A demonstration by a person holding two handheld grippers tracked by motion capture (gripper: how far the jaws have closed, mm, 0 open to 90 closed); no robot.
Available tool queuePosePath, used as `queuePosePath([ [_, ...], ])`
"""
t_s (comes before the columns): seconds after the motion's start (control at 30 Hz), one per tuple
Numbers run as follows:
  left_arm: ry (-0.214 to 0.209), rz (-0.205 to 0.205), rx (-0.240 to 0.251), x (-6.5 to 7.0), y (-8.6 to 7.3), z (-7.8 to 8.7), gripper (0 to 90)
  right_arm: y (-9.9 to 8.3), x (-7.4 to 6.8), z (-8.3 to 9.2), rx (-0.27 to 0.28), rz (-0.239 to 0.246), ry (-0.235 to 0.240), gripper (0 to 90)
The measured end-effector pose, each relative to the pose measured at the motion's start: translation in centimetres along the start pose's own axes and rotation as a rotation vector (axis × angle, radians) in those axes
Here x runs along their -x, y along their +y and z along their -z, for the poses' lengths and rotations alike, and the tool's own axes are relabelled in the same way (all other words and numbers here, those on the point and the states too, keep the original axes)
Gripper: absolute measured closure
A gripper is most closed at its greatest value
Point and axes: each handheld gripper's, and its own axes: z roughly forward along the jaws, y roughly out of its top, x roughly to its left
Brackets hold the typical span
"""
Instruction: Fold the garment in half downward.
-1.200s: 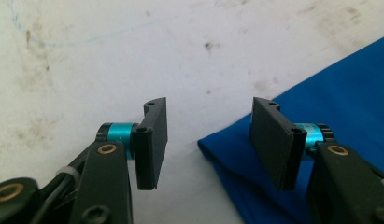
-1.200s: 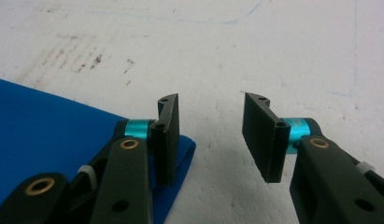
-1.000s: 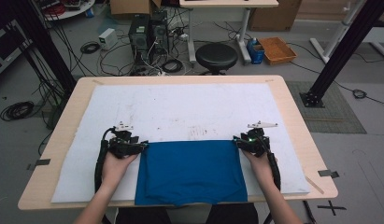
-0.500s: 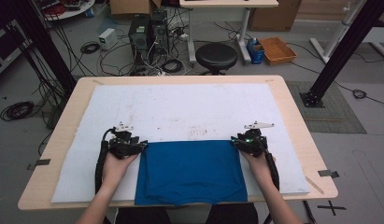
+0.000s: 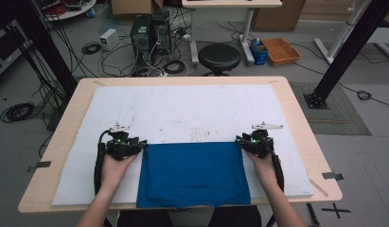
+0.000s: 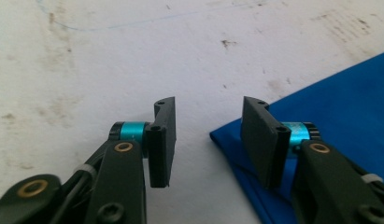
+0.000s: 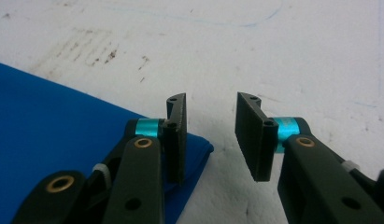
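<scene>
A blue folded cloth [image 5: 192, 172] lies flat on the white mat [image 5: 192, 109] at the near edge. My left gripper [image 5: 144, 144] sits at the cloth's far left corner. In the left gripper view it [image 6: 208, 121] stands open, with the cloth [image 6: 348, 93] under its right jaw and the corner tip reaching into the gap. My right gripper [image 5: 239, 141] sits at the far right corner. Its jaws [image 7: 212, 116] have just been closing a little but stand open; the cloth [image 7: 49, 121] lies under the left jaw, its corner poking into the gap, unpinched.
The mat covers most of the wooden table [image 5: 301, 118] and bears faint marks in its middle. Beyond the table stand a black stool [image 5: 219, 56], a computer tower [image 5: 144, 35], floor cables and an orange tray [image 5: 281, 49]. A black post [image 5: 341, 52] rises at the right.
</scene>
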Motion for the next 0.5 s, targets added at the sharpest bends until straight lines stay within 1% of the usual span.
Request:
queuePosePath([
  [0.03, 0.0, 0.0, 0.0, 0.0, 0.0, 0.0, 54.7, 0.0, 0.1, 0.1, 0.001, -0.001, -0.001, 63.1],
  [0.07, -0.005, -0.008, -0.006, 0.2, 0.0, 0.0, 54.7, 0.0, 0.1, 0.1, 0.001, -0.001, -0.001, 63.1],
  [0.13, -0.02, -0.03, -0.017, 0.6, 0.0, -0.1, 59.1, 0.0, 0.1, -0.1, -0.017, -0.011, 0.018, 62.8],
  [0.17, -0.021, -0.058, -0.027, 1.0, -0.1, -0.2, 63.9, -0.1, 0.1, -0.3, -0.027, -0.007, 0.023, 62.9],
  [0.2, -0.021, -0.058, -0.027, 1.0, -0.1, -0.2, 68.2, -0.1, 0.1, -0.4, -0.035, -0.002, 0.024, 64.3],
  [0.23, -0.018, -0.074, -0.037, 1.1, -0.1, -0.4, 73.4, -0.1, 0.1, -0.4, -0.035, -0.002, 0.024, 64.3],
  [0.27, -0.016, -0.09, -0.048, 1.2, -0.2, -0.5, 73.4, -0.1, 0.0, -0.6, -0.049, 0.006, 0.025, 66.5],
  [0.3, 0.001, -0.107, -0.042, 1.3, -0.3, -0.6, 80.1, -0.2, -0.1, -0.7, -0.057, 0.02, 0.018, 71.1],
  [0.33, -0.009, -0.099, -0.035, 1.3, -0.4, -0.6, 82.2, -0.2, -0.1, -0.7, -0.057, 0.025, 0.017, 74.8],
  [0.37, -0.01, -0.103, -0.039, 1.2, -0.4, -0.6, 84.0, -0.1, -0.1, -0.6, -0.061, 0.022, 0.023, 79.4],
  [0.4, -0.01, -0.103, -0.039, 1.2, -0.4, -0.6, 84.7, -0.1, 0.0, -0.6, -0.063, 0.019, 0.034, 81.5],
  [0.5, -0.013, -0.106, -0.035, 1.3, -0.3, -0.6, 85.8, -0.1, 0.0, -0.5, -0.057, 0.02, 0.032, 84.7],
])
